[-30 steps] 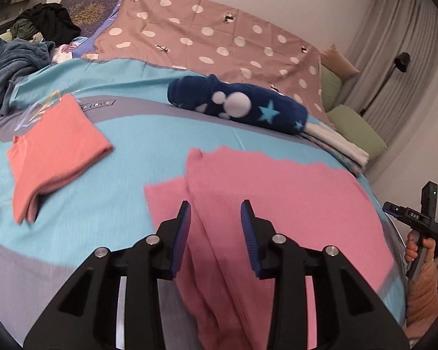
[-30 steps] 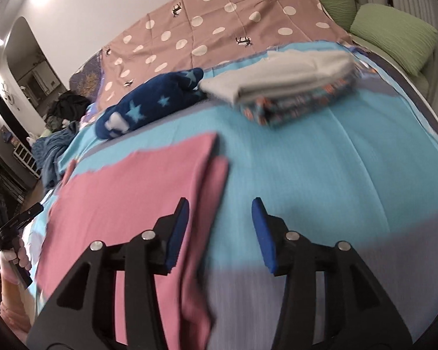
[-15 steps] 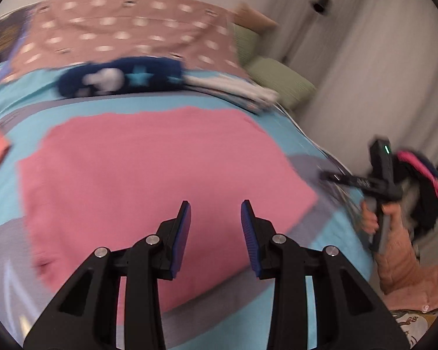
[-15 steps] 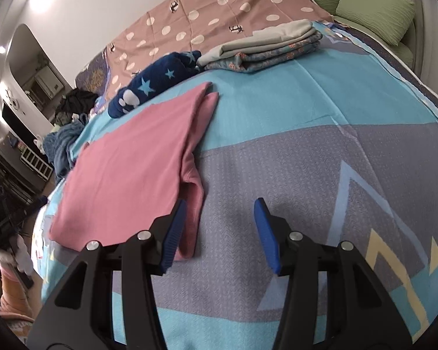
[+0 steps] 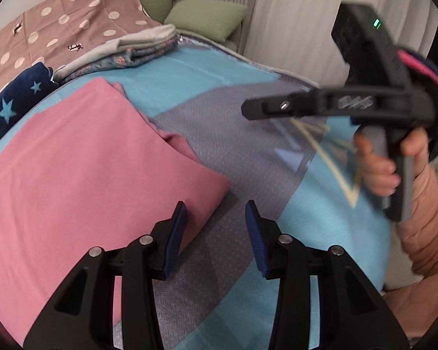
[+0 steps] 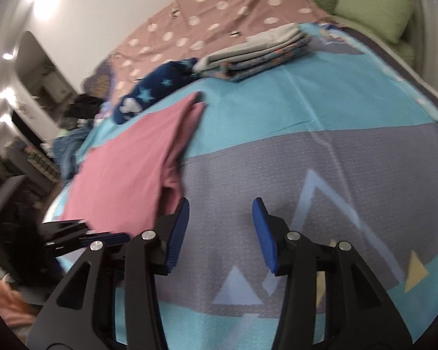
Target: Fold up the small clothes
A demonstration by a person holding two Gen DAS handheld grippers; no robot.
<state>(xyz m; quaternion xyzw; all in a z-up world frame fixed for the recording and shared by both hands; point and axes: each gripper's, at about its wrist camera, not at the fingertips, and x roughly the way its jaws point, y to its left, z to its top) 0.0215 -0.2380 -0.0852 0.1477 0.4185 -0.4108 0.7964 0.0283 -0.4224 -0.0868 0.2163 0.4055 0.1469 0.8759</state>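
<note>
The left gripper (image 5: 216,224) is pointing steeply down over the near corner of the pink garment (image 5: 81,175); its jaws are opening, released, with only the bedspread (image 5: 248,151) showing between the ribbed blue pads (image 5: 176,233), and the garment's corner is lying just beside the left-hand pad at about ten o'clock. In the right wrist view this same gripper (image 6: 102,237) is showing blurred at nine o'clock, right at the garment's near edge.

The pink garment is lying flat on the bed at the left of both views, a smooth, matte knit in a roughly rectangular shape, with a second layer peeking out along its right edge (image 6: 172,186). Beyond it, at eleven o'clock, a fuzzy navy roll with pale stars (image 5: 11,102) is lying, and next to that a flat stack of folded cloth (image 5: 125,49), grey on top and patterned beneath. Behind those, a brown sheet with white dots (image 5: 58,20) is spreading, and green ribbed cushions (image 5: 207,17) are sitting at twelve o'clock.

The right gripper (image 6: 220,230) is angling down over a bare grey band of the woven bedspread, printed with pale triangles; its jaws are closing on nothing, the garment lying near its left pad at ten o'clock. In the left wrist view, at three o'clock, the right hand (image 5: 385,163) is wrapping its fingers around the black handle, a peach ribbed sleeve (image 5: 423,227) covering the wrist.
</note>
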